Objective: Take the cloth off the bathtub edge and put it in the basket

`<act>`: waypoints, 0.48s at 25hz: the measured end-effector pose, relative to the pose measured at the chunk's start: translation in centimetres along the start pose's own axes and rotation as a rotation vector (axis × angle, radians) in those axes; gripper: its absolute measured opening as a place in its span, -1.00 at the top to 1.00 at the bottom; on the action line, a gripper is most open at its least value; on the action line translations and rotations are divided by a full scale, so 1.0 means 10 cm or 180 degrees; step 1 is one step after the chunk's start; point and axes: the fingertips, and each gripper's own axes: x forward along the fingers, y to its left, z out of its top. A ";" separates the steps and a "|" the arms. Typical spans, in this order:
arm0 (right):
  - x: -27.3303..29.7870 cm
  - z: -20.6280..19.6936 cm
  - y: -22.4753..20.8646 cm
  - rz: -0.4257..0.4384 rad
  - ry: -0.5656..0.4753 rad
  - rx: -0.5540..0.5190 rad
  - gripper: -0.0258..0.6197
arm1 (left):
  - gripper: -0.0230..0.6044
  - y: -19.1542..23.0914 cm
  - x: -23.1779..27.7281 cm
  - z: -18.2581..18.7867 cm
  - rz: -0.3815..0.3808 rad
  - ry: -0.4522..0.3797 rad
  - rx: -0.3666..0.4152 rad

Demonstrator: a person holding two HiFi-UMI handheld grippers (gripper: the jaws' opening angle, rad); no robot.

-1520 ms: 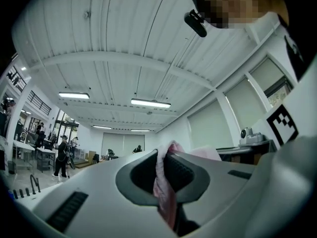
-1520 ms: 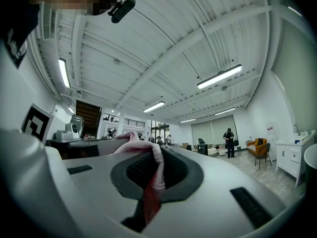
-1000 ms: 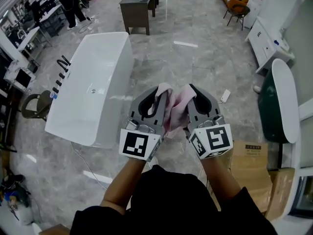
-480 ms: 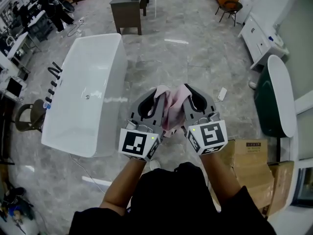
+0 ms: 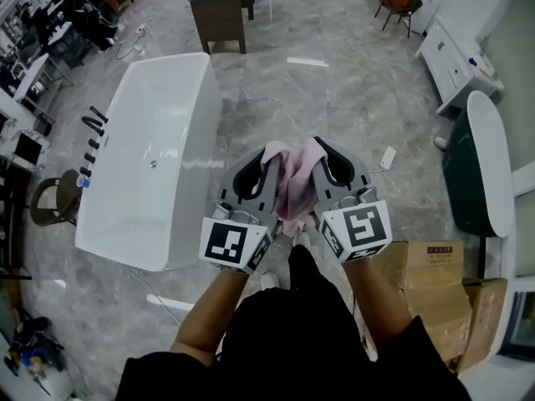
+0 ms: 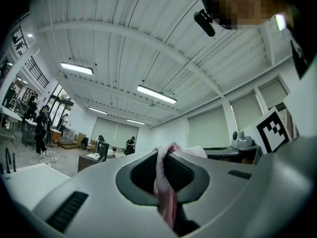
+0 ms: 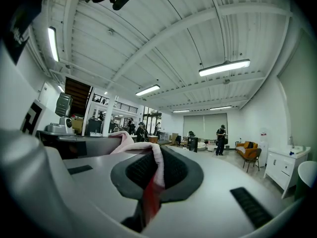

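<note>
Head view looks down; gripper views angle up, sharing cloth (image 5: 292,180).

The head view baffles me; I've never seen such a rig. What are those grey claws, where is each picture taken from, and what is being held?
There is no robot here. A person holds a tool in each hand: the left hand-held gripper and the right hand-held gripper. The head view comes from a camera on the person's head, looking down. The other two views come from cameras riding on each tool, looking along its jaws. Both tools are shut on one pink cloth, held between them above a grey floor. A white bathtub stands to the left.
</note>
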 end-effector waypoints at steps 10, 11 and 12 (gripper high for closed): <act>0.50 -0.10 -0.46 0.0305 -0.0032 0.0061 0.82 | 0.82 0.14 0.74 -0.13 0.0150 0.0010 0.0091; 0.53 -0.13 -0.48 0.0338 -0.0023 0.0067 0.82 | 0.82 0.15 0.79 -0.16 0.0166 0.0021 0.0093; 0.56 -0.16 -0.51 0.0369 -0.0012 0.0072 0.82 | 0.82 0.16 0.84 -0.20 0.0177 0.0041 0.0104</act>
